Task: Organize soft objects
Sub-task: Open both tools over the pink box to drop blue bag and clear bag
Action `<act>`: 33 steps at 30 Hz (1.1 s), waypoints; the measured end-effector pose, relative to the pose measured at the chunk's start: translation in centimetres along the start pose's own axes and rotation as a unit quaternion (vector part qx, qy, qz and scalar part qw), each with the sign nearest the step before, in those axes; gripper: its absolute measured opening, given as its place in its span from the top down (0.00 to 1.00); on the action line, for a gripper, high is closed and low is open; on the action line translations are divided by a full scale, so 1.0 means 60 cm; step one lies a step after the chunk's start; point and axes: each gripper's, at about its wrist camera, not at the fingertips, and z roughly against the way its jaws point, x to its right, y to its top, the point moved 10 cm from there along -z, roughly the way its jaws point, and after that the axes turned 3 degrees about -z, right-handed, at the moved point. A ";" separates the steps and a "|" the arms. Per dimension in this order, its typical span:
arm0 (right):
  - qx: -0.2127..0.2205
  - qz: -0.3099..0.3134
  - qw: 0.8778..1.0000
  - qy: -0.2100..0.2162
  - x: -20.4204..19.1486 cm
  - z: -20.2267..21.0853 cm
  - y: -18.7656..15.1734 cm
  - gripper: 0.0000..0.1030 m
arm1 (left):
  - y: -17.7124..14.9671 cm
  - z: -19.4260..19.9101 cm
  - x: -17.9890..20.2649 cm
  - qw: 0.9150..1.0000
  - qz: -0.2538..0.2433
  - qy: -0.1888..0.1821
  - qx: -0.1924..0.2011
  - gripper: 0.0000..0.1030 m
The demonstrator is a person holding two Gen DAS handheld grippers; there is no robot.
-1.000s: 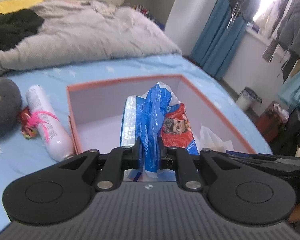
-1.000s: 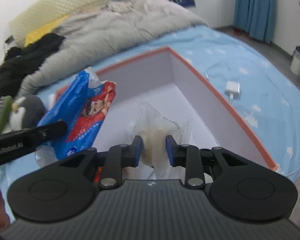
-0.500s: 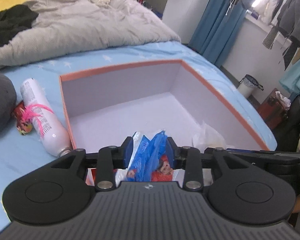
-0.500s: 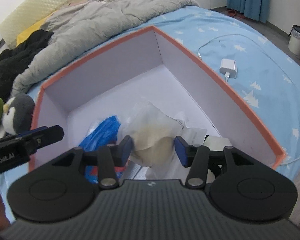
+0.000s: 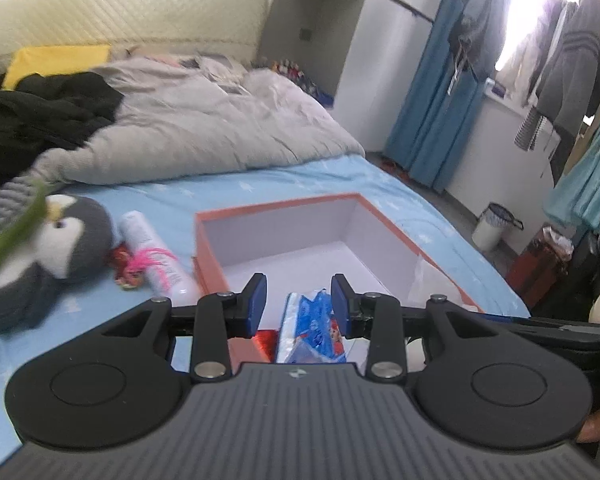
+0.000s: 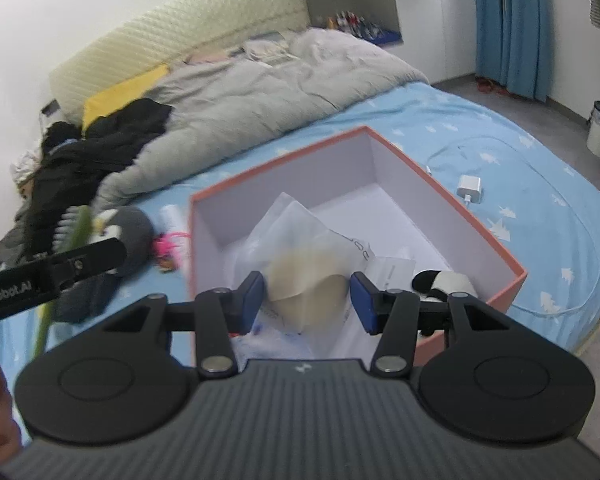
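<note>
- A blue-and-red plastic packet lies at the near end of the orange-rimmed storage box, below and between the parted pads of the left claw, which hangs open over it and grips nothing.
- Beside it in the same box, a clear bag holding something beige stands slumped against the near wall; the right claw is spread wide around the bag, its blue pads clear of the plastic on both sides, so the bag rests on its own weight.
- A small black-and-white plush sits in the box's near right corner, suggesting the box is the collecting point for the soft items.
- Still outside, on the blue bed sheet just left of the box, are a grey penguin plush, a white bottle and a small red-and-pink toy; by the task, the penguin looks like a likely next candidate.
- A white charger and its cable lie on the sheet to the box's right; a rumpled grey duvet and dark clothes fill the head of the bed.
</note>
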 end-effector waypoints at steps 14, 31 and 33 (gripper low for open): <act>0.026 0.036 0.999 -0.012 -0.060 0.017 -0.019 0.49 | -0.054 0.173 -0.048 0.999 0.020 0.017 0.036 0.61; -0.096 0.037 0.991 -0.080 -0.005 -0.170 -0.018 0.46 | -0.056 0.164 -0.061 0.999 0.027 0.019 0.025 0.61; -0.098 0.034 0.991 -0.082 -0.002 -0.174 -0.018 0.21 | -0.060 0.165 -0.070 0.999 0.032 0.022 0.023 0.61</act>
